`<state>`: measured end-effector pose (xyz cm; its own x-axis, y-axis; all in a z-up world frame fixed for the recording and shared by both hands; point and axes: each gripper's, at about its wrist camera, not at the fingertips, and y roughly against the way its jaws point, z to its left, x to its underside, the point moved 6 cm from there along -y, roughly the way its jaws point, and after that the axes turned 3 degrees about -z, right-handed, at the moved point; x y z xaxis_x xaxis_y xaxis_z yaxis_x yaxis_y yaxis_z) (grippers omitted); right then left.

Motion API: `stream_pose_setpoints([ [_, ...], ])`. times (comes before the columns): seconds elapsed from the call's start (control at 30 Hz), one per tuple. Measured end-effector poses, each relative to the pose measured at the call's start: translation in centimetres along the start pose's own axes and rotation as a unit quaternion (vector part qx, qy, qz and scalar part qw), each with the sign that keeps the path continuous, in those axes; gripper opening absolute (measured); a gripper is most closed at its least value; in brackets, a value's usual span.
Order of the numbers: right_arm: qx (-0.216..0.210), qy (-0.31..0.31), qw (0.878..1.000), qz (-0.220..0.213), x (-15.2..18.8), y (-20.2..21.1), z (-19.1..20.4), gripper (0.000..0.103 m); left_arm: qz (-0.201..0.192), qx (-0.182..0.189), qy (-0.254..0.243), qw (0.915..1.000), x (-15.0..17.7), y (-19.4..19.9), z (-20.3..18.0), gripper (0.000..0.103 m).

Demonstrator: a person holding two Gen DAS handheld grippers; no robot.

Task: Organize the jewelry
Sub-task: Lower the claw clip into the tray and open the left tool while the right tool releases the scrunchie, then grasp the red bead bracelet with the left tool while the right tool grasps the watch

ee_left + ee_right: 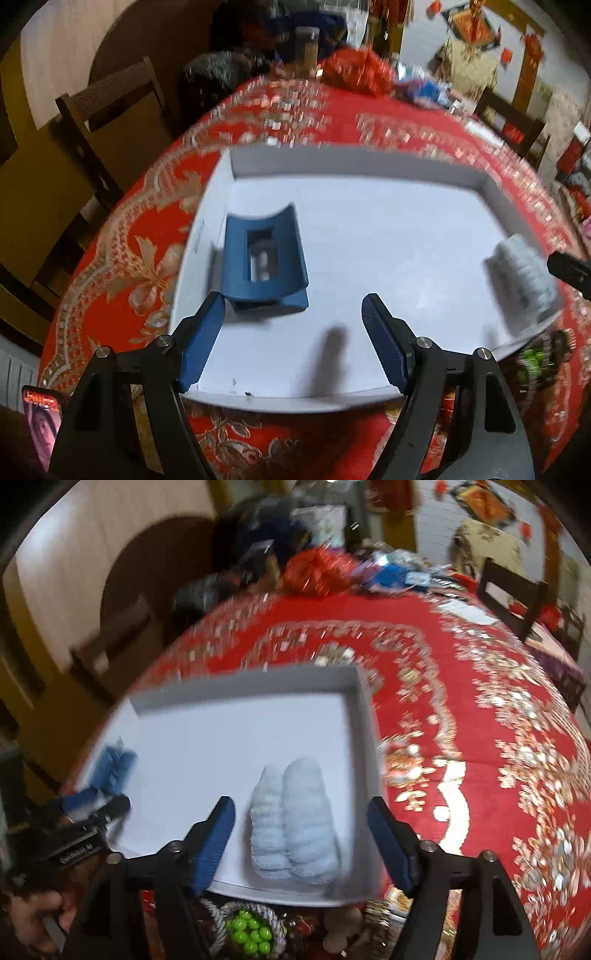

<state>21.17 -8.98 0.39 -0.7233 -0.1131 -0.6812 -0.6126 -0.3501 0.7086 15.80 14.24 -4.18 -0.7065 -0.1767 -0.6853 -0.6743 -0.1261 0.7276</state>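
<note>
At the near edge of the tabletop (480,738), just outside the white box (354,158), lies a heap of small pieces: a cluster of green beads (251,936) inside a braided cord, with gold-toned bits beside it, too blurred to name. These look like the jewelry not yet sorted.

The left tongs (295,343) hang released over the near-left part of the box floor, nothing between the blue pads; the blue hair claw (264,258) lies just beyond the left pad, near the box's left wall, apart from both pads. The right tongs (301,843) are likewise released. The pale blue fluffy clip (295,823) lies on the box floor by the near-right corner, between the spread pads, but neither pad presses on it. Part of the left tool and the hand (33,915) holding it show at the left rim of the right wrist view.

My reading: both accessories have been set down in the box, one at each side, and this is the letting-go end of that step. Next, each pair of tongs would need to lift clear without dragging its piece, then swing back toward the near edge to pick from the bead heap. Small, tangled pieces there will call for a narrow, careful pinch.

Farther off, the red patterned cloth runs to clutter at the far edge, with chairs (110,110) around
</note>
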Motion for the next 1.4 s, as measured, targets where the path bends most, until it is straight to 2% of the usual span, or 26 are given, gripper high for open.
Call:
stream_pose_setpoints([
  [0.07, 0.009, -0.006, 1.0, -0.007, 0.5, 1.7, -1.1, 0.076, -0.023, 0.017, -0.008, 0.9996, -0.2, 1.9, -0.6, 0.077],
  [0.17, 0.049, -0.021, 0.999, 0.007, 2.9, 4.4, -3.7, 0.076, -0.047, 0.058, -0.032, 0.9967, 0.8, 5.0, -2.3, 0.077],
  [0.27, 0.078, -0.06, 0.995, 0.027, 6.6, 7.2, -6.4, 0.076, -0.046, 0.124, -0.079, 0.988, 3.4, 7.1, -5.5, 0.077],
  [0.33, 0.093, -0.093, 0.991, 0.039, 9.0, 8.5, -7.9, 0.076, -0.041, 0.153, -0.112, 0.981, 4.8, 7.6, -7.6, 0.077],
  [0.43, 0.091, -0.134, 0.986, 0.043, 10.7, 9.4, -9.0, 0.076, -0.025, 0.161, -0.157, 0.9741, 6.0, 6.8, -10.2, 0.073],
  [0.5, 0.084, -0.132, 0.987, 0.036, 10.6, 9.5, -8.5, 0.076, 0.0, 0.168, -0.17, 0.9711, 6.2, 5.5, -11.2, 0.066],
  [0.6, 0.088, -0.107, 0.99, 0.034, 10.5, 9.3, -7.7, 0.076, 0.026, 0.154, -0.183, 0.9706, 6.4, 3.7, -12.1, 0.064],
  [0.7, 0.107, -0.099, 0.988, 0.049, 10.8, 8.4, -7.9, 0.076, 0.038, 0.151, -0.183, 0.9708, 6.6, 2.8, -12.3, 0.063],
  [0.77, 0.105, -0.109, 0.987, 0.058, 11.2, 8.0, -8.4, 0.076, 0.036, 0.149, -0.179, 0.9717, 6.7, 2.9, -12.2, 0.059],
  [0.83, 0.099, -0.119, 0.986, 0.056, 11.3, 7.9, -8.7, 0.075, 0.031, 0.145, -0.169, 0.9744, 6.6, 3.1, -11.8, 0.033],
  [0.9, 0.098, -0.119, 0.986, 0.062, 11.4, 7.6, -8.8, 0.075, 0.034, 0.147, -0.155, 0.9763, 6.5, 3.3, -11.2, 0.014],
  [1.03, 0.096, -0.103, 0.988, 0.07, 11.4, 6.7, -8.4, 0.066, 0.018, 0.155, -0.114, 0.9812, 6.5, 4.6, -9.4, 0.014],
  [1.1, 0.08, -0.108, 0.989, 0.06, 11.0, 6.6, -8.3, 0.055, 0.009, 0.157, -0.096, 0.9828, 6.4, 5.3, -8.5, 0.014],
  [1.27, 0.031, -0.078, 0.996, 0.018, 9.4, 6.7, -5.8, 0.055, -0.005, 0.165, -0.068, 0.9839, 6.4, 7.0, -6.8, 0.014],
  [1.4, 0.016, -0.051, 0.998, 0.017, 8.8, 5.2, -4.1, 0.051, -0.007, 0.168, -0.056, 0.9841, 6.7, 7.5, -6.3, 0.014],
])
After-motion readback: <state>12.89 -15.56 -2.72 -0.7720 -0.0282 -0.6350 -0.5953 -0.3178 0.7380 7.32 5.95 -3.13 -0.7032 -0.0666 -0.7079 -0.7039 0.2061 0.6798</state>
